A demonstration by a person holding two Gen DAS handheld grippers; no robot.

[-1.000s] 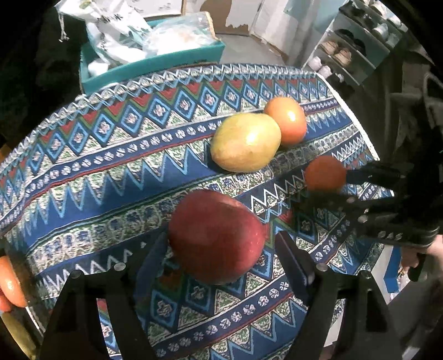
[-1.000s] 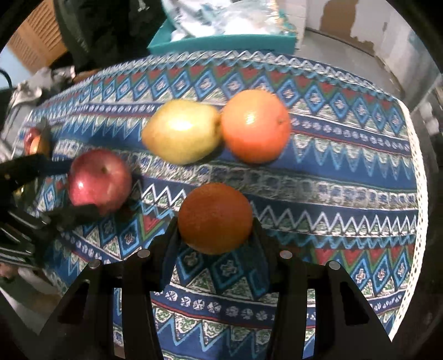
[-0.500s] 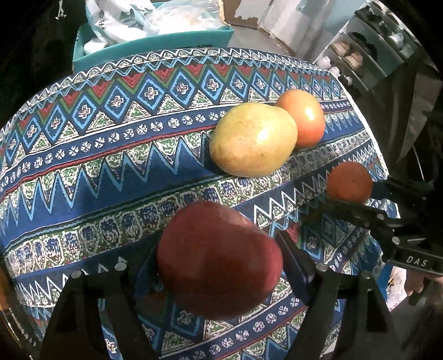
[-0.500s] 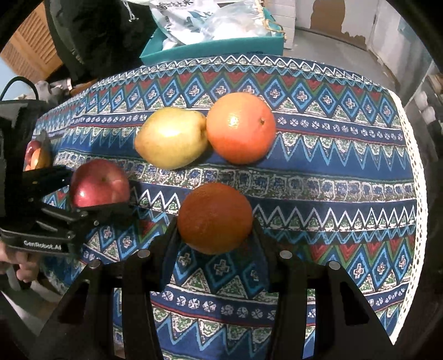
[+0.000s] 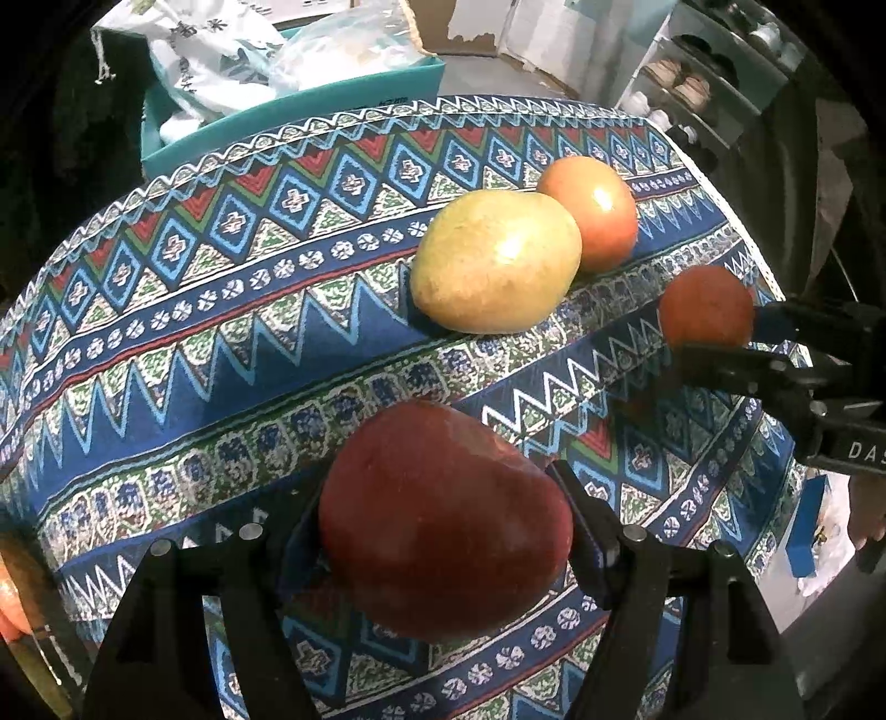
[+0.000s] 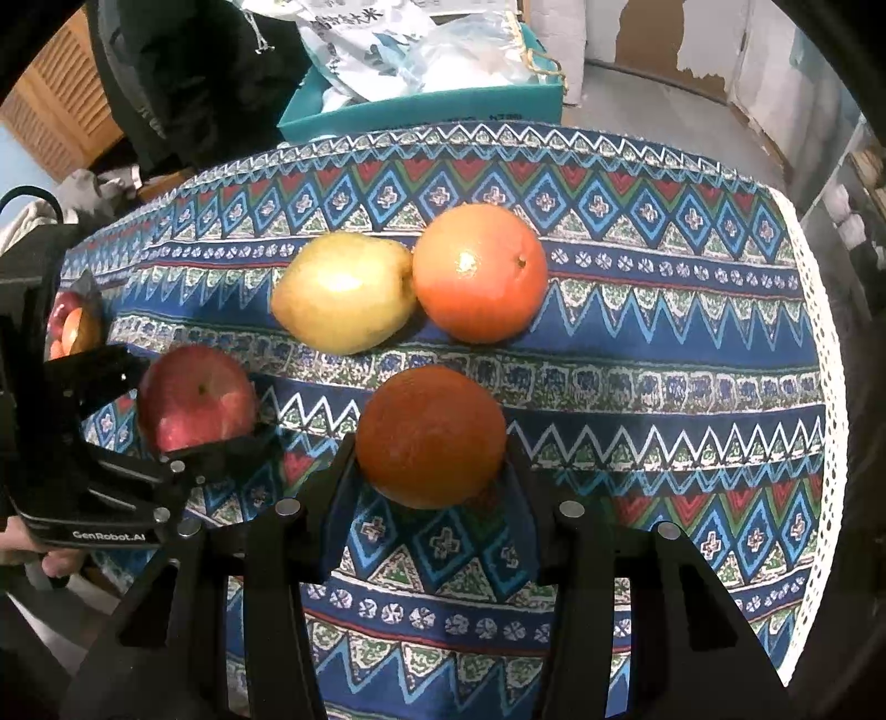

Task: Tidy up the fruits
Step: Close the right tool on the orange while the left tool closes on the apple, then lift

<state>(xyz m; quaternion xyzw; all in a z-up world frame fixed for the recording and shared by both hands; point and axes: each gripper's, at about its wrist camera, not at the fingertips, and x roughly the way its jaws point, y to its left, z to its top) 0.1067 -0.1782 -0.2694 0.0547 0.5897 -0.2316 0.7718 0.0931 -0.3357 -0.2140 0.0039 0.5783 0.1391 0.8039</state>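
**Two grippers, a fruit in each, over the patterned cloth**

White lettering reads "GenRobot.AI" on the body of the left gripper (image 6: 188, 404) in the right wrist view. In the left wrist view the right gripper (image 5: 706, 327) shows the letters "DAS" at the frame edge, the rest cut off. The printing on the white bag (image 6: 382, 50) is too small to read.

A teal box (image 6: 421, 113) stands beyond the far edge of the cloth (image 6: 637, 332). It holds the white printed bag and a clear plastic bag (image 5: 354, 50). At the left edge of the cloth a few more reddish fruits (image 6: 69, 327) lie together; what holds them cannot be told.

The left gripper's jaws have just been closing, and their pads now press both sides of a red apple (image 5: 443, 515), near the cloth's near left part. The right gripper is clamped on a dark orange (image 6: 431, 435), held at the near middle of the cloth. Behind them a yellow pear (image 6: 346, 299) and a paler orange (image 6: 479, 279) lie touching each other on the cloth, the pear to the left.
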